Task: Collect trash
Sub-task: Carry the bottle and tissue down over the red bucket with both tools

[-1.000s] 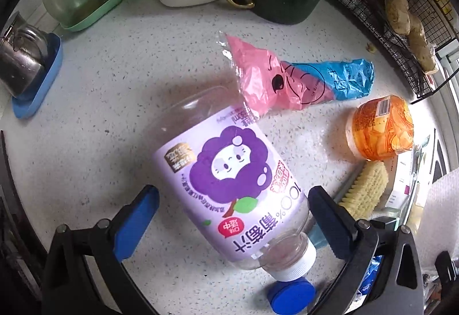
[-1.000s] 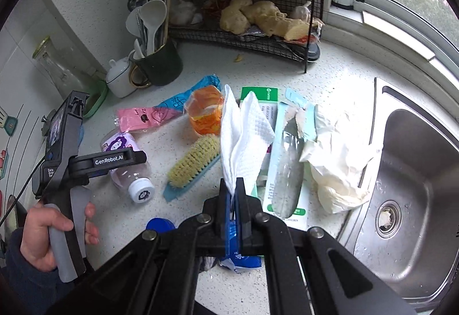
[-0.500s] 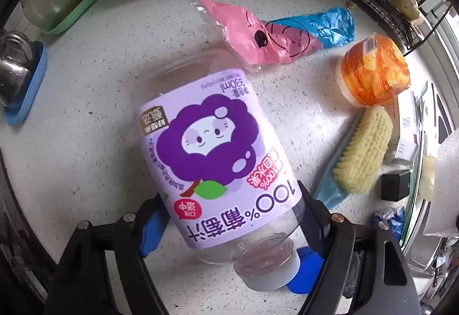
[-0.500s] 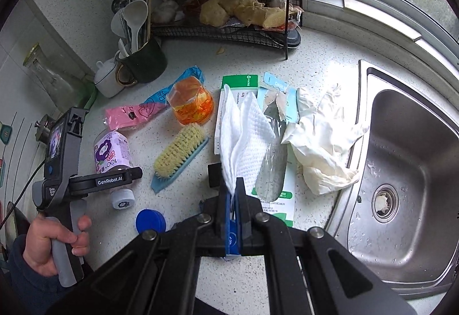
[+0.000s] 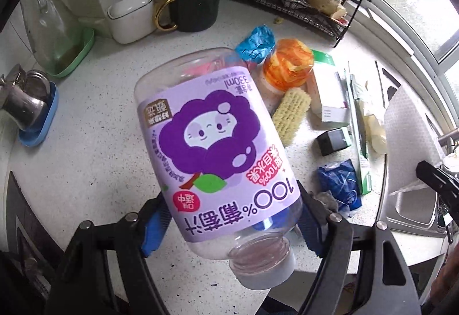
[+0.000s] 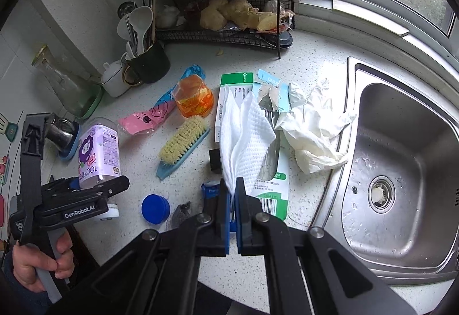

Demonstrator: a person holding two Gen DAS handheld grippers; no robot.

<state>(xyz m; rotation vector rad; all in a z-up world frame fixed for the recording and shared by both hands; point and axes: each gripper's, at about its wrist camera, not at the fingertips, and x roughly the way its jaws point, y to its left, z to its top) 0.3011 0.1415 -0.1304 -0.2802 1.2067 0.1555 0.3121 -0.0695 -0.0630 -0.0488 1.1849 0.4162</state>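
My left gripper (image 5: 229,224) is shut on an empty purple-labelled juice bottle (image 5: 215,148) and holds it above the white counter, cap toward me; it also shows in the right wrist view (image 6: 97,151). My right gripper (image 6: 233,200) is shut on a white paper towel (image 6: 243,131) that stands up from the jaws. Loose on the counter lie a pink and blue wrapper (image 6: 152,114), an orange jelly cup (image 6: 195,100), a blue cap (image 6: 155,209), a crumpled blue wrapper (image 5: 341,183), a green-white box (image 6: 229,97) and white gloves (image 6: 312,131).
A scrub brush (image 6: 183,146) lies mid-counter. A dark mug of utensils (image 6: 149,62), a white pot (image 6: 114,80) and a glass carafe (image 6: 63,85) stand at the back left. A wire rack (image 6: 223,28) holds ginger. The steel sink (image 6: 401,160) is at the right.
My left gripper has closed on the juice bottle and lifted it off the counter, tilting the view up. My right gripper has held the paper towel throughout.
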